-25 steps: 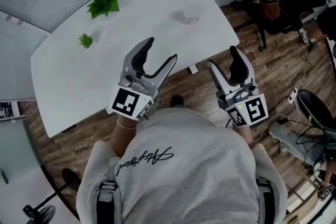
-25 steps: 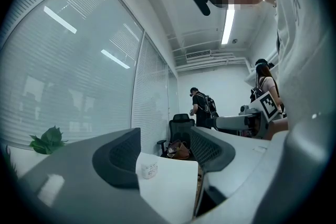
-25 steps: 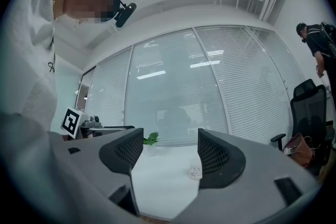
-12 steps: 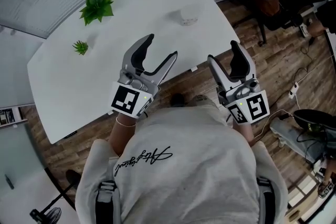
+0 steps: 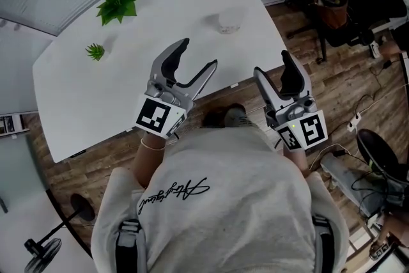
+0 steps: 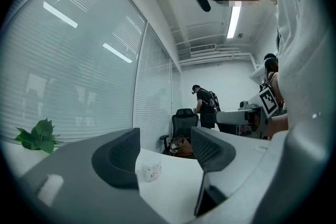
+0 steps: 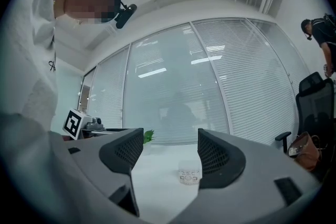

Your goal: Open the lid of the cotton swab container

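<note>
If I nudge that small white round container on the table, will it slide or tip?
Probably slides rather than tips: the small white round container looks squat and light, standing alone on the smooth white table. It seems to be rigid plastic, so it may skid when its lid is pried.

Bright, even office light; fisheye edges.
A long white ceiling tube lamp mirrors as streaks in the blind-covered glass wall; the white table top washes out the small pale cotton swab container; both gripper views bend and darken at the rim.
</note>
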Demonstrator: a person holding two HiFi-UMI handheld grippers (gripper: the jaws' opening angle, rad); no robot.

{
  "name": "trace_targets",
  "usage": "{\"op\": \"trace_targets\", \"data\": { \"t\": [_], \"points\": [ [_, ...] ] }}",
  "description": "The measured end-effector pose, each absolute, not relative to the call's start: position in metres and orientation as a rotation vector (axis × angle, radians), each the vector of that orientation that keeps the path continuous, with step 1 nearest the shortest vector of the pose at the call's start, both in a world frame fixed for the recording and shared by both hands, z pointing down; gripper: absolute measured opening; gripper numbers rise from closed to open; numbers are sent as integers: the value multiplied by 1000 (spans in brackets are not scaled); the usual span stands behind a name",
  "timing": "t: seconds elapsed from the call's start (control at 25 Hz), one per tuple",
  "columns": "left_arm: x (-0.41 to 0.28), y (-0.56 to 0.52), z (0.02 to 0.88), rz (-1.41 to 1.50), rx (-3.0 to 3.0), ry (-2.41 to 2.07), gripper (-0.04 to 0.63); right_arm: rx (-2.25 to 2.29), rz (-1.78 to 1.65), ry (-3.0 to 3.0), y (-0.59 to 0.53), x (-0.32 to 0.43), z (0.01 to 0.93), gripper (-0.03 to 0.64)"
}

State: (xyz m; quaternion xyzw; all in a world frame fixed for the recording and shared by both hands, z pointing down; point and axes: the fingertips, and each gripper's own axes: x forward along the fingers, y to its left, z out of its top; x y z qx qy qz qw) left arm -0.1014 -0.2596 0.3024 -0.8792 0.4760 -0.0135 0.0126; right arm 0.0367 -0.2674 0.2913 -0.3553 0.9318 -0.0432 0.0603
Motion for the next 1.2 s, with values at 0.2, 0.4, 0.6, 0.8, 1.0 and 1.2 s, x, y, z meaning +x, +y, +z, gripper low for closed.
{"op": "trace_targets", "data": {
  "t": [0.2,0.4,0.6,0.8,1.0,1.2],
  "points": [
    [-88,-277,320,-128,-2719,1509,298,-1019,-110,2847,-284,47,287,304],
    [-79,-297,339,-171,-2737,1525,313,-981,-110,2865,-301,53,287,304],
    [-74,-319,359,-238,-2773,1525,350,-956,-119,2886,-312,58,289,304],
    [-73,-340,382,-318,-2796,1518,360,-962,-144,2905,-318,61,297,304],
    [-72,-357,410,-450,-2787,1499,364,-998,-156,2903,-323,70,300,304],
    [-70,-371,435,-517,-2832,1498,367,-1024,-156,2914,-323,76,302,302]
  ]
}}
